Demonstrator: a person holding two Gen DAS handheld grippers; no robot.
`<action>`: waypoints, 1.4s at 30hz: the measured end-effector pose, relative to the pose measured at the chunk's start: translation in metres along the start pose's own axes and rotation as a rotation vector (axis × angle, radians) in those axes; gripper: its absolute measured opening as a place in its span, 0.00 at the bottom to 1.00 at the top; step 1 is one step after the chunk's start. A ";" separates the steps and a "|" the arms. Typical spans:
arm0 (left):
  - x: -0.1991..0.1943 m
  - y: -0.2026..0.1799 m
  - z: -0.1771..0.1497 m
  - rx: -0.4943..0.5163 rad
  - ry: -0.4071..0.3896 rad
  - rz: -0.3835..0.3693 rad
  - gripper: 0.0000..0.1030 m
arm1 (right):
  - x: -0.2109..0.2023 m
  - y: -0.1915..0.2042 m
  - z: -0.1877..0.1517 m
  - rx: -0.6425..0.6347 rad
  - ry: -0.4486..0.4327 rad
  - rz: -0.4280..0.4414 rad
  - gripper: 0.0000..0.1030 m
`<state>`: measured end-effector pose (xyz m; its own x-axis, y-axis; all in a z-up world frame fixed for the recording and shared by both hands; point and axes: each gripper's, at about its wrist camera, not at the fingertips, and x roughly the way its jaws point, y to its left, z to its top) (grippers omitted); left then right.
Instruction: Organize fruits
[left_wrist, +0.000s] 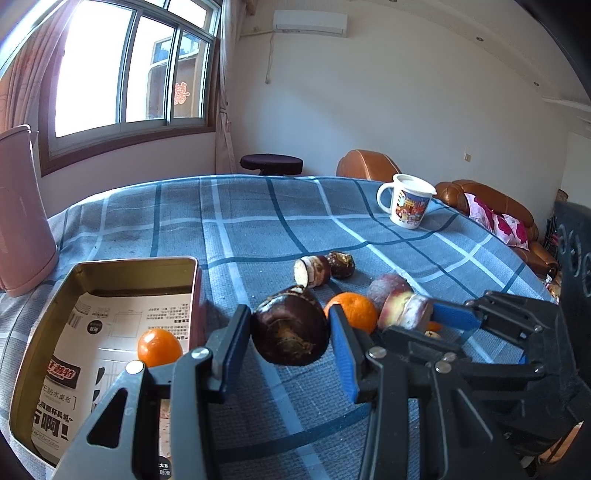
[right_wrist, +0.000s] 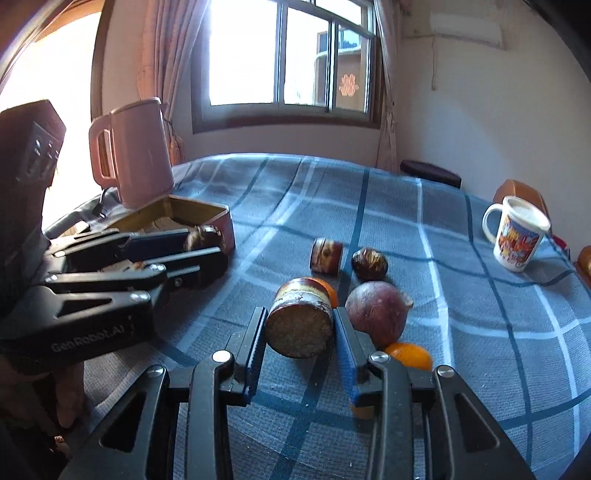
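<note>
Left gripper (left_wrist: 290, 334) and right gripper (right_wrist: 299, 334) each hold fingers clamped.

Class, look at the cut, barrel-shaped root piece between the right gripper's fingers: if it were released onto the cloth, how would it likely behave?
The cut root piece lies on its curved side, so it would probably roll unless stood on its flat cut face. It looks solid and dense, so likely stiff and fairly heavy. The right gripper spans its rough, patchy skin, which probably won't slip easily.
</note>
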<state>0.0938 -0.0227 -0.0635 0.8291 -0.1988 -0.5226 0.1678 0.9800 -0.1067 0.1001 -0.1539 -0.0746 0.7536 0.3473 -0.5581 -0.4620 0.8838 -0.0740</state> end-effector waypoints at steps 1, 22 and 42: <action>-0.001 -0.001 0.000 0.003 -0.006 0.005 0.44 | -0.002 0.000 0.001 -0.004 -0.018 -0.011 0.36; -0.025 -0.013 -0.001 0.060 -0.144 0.080 0.44 | -0.027 0.000 0.005 -0.006 -0.213 -0.049 0.36; -0.037 -0.021 -0.005 0.089 -0.219 0.115 0.44 | -0.044 -0.003 0.001 0.021 -0.311 -0.039 0.36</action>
<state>0.0569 -0.0354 -0.0456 0.9396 -0.0902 -0.3302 0.1034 0.9944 0.0226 0.0692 -0.1718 -0.0492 0.8791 0.3890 -0.2755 -0.4224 0.9036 -0.0717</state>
